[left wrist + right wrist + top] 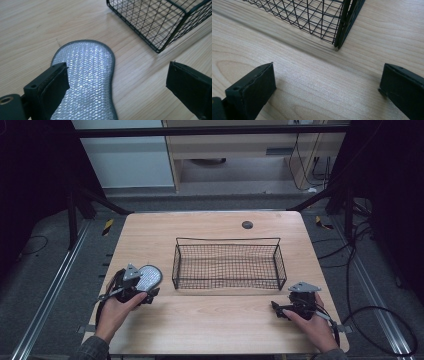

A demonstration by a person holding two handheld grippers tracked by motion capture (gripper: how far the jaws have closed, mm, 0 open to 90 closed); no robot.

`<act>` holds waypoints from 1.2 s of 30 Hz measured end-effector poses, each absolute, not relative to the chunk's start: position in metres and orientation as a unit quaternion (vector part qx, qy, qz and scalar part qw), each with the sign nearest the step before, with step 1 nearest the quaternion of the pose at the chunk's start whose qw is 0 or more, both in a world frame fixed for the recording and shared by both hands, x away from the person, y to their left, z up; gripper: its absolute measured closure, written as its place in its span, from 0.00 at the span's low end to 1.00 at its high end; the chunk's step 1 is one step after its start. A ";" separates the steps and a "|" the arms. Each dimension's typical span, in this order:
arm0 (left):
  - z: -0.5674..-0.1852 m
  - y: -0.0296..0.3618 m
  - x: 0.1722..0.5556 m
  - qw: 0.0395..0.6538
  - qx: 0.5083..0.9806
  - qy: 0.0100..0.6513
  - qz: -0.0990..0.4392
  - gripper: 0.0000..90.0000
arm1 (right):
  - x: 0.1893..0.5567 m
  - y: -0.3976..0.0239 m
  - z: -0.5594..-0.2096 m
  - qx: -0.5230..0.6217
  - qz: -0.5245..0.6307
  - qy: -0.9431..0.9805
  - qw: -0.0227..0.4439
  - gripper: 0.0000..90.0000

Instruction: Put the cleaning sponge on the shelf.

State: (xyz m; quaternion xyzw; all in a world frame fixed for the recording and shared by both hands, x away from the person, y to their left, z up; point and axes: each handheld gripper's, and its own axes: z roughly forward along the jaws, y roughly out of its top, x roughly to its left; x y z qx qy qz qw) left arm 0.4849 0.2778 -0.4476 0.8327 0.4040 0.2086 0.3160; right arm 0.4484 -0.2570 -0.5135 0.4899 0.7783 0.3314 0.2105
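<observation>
the left gripper (117,85), jaws spread wide, is hovering over the silver scouring pad (85,75), which is lying flat on the table (210,320) at nine o'clock of the wire basket (227,262); the right gripper (327,90), jaws likewise spread, is holding nothing at the basket's five o'clock corner.

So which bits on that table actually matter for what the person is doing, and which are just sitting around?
In play:
- silver pad, flat on the table, under the open left gripper
- wire basket, empty, beside the pad, a likely place to drop it

Just there:
- right gripper, open over bare wood near the basket's corner
- dark round hole at the table's far edge
- wooden table
</observation>
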 end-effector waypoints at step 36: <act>-0.439 0.283 0.539 0.129 0.893 0.409 0.135 0.04 | 0.446 -0.260 -0.514 0.479 0.333 0.785 0.210 0.00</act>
